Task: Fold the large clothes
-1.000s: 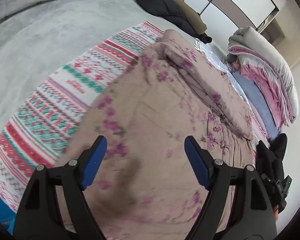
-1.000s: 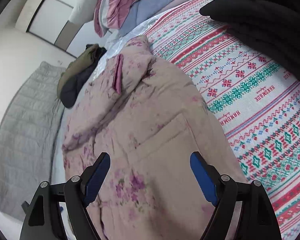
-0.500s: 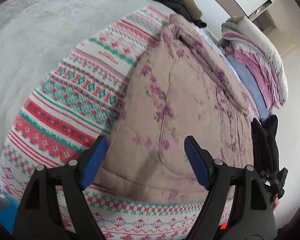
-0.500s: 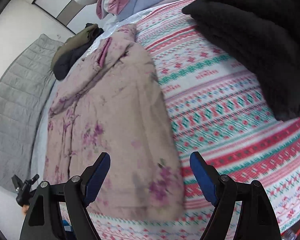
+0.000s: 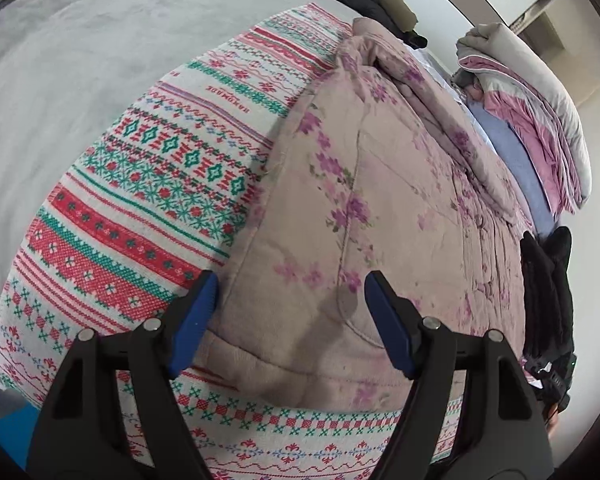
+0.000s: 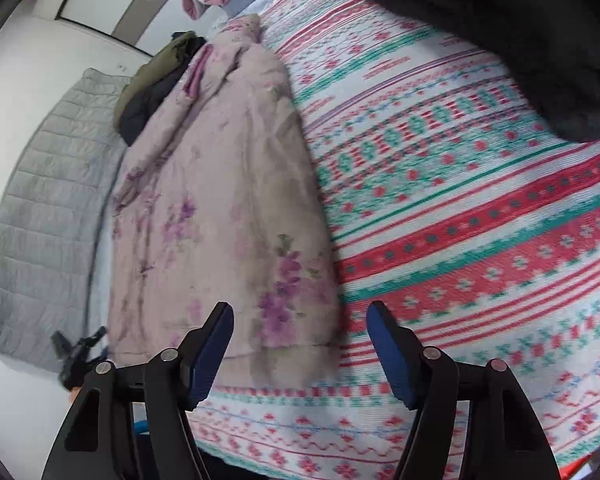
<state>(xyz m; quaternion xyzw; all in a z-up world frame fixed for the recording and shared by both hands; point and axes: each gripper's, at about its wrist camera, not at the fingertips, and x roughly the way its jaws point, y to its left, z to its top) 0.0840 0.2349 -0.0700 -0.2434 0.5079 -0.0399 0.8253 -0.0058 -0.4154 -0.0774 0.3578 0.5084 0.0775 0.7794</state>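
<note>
On the left lies a grey blanket (image 5: 60, 60), soft and flat; next comes the bed cover (image 5: 140, 184) with red and green stripes; on top of it lies the pink coat (image 5: 380, 208) with purple flowers, spread long across the bed. The left tongs (image 5: 290, 322) are wide and hold nothing; they hang just above the coat's near left corner. The right tongs (image 6: 300, 344) are wide too and hold nothing; they hang over the coat's (image 6: 228, 200) near right corner. Far right sits a black pile of clothes (image 6: 520, 40). The coat looks thick and puffy; a small pinch might slip off; if one side lifts first, the fold could come out crooked; the tongs might grab the bed cover too.
</note>
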